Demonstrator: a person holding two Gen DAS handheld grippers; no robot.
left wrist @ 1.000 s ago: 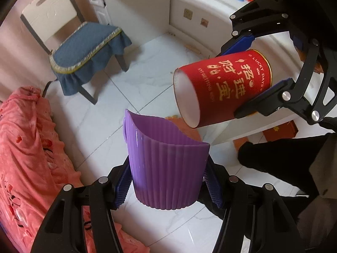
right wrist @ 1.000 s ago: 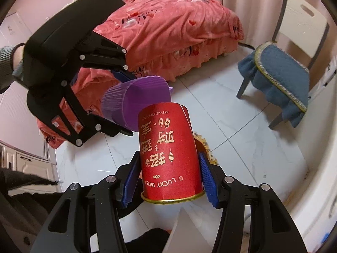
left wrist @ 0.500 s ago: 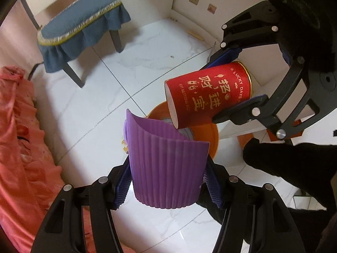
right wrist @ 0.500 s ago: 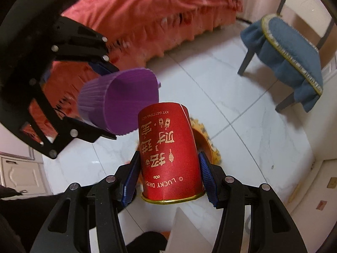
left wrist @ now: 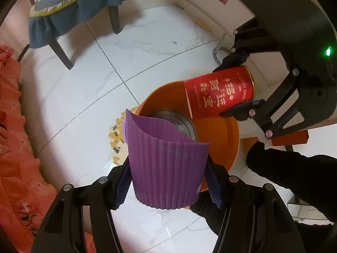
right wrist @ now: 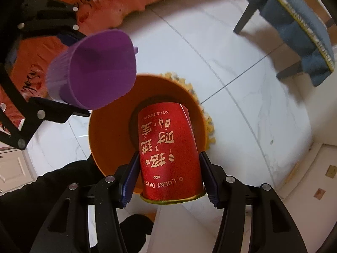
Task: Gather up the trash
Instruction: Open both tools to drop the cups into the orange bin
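My left gripper (left wrist: pixel 168 181) is shut on a ribbed purple cup (left wrist: pixel 166 164) and holds it mouth down over the near rim of an orange bin (left wrist: pixel 229 139). My right gripper (right wrist: pixel 170 177) is shut on a red paper cup with gold characters (right wrist: pixel 168 154), tilted mouth down over the same orange bin (right wrist: pixel 101 147). The red cup (left wrist: pixel 219 94) and right gripper (left wrist: pixel 238 84) show at the right of the left wrist view. The purple cup (right wrist: pixel 96 73) and left gripper (right wrist: pixel 69 71) show at the upper left of the right wrist view. A grey round thing lies in the bin's bottom.
The bin stands on white floor tiles on a small yellow mat (left wrist: pixel 115 135). A chair with a blue cushion (left wrist: pixel 78 8) stands beyond it. A red bedspread (left wrist: pixel 12 126) hangs at the left. A white desk and wall (left wrist: pixel 210 4) are at the far right.
Both grippers have moved down and in over the orange bin, which has come fully into view. Both cups are still held, tilted further mouth down.
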